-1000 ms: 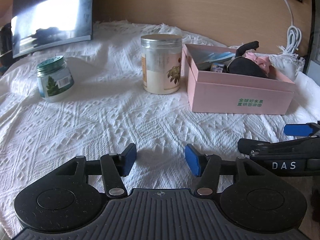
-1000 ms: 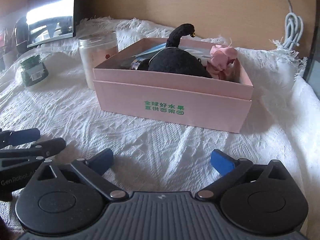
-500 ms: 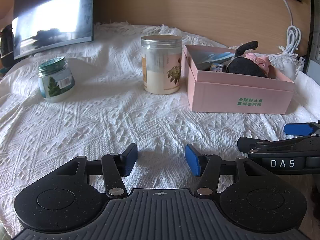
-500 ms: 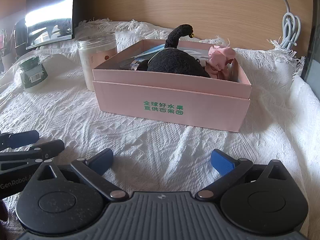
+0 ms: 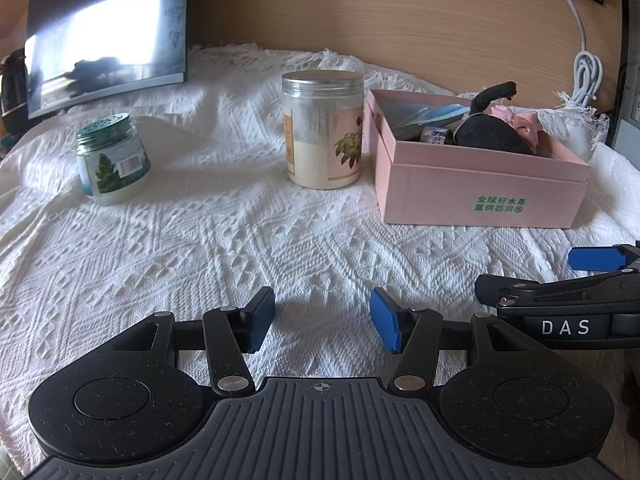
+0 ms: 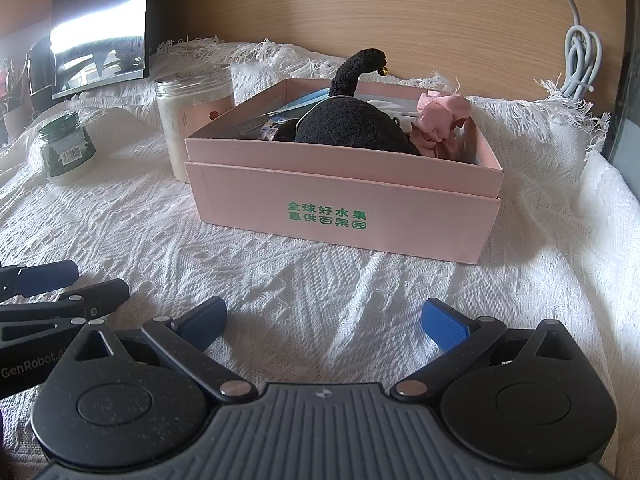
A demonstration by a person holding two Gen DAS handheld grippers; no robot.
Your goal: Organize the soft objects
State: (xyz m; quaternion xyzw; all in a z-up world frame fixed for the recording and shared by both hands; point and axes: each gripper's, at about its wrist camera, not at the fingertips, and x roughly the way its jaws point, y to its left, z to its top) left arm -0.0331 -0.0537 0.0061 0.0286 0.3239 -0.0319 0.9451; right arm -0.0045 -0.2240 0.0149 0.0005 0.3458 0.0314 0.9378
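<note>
A pink cardboard box [image 6: 340, 204] with green lettering stands on the white woven cloth; it also shows in the left wrist view [image 5: 480, 192]. Inside it lie a black plush toy [image 6: 352, 128] with an upright tail, a pink scrunchie [image 6: 440, 116] and some blue and white items. The plush [image 5: 492, 132] and scrunchie [image 5: 520, 120] show in the left wrist view too. My left gripper [image 5: 322, 326] is open and empty, low over the cloth. My right gripper [image 6: 324, 318] is open wide and empty, in front of the box.
A tall clear jar of cream powder [image 5: 324, 128] stands just left of the box. A small green-lidded jar [image 5: 112, 160] stands further left. A dark monitor [image 5: 104, 36] is at the back left. A white cable [image 5: 586, 72] hangs on the wooden wall.
Both grippers have drawn back slightly from the box and jars. Both stay open and empty; nothing on the cloth has moved.
</note>
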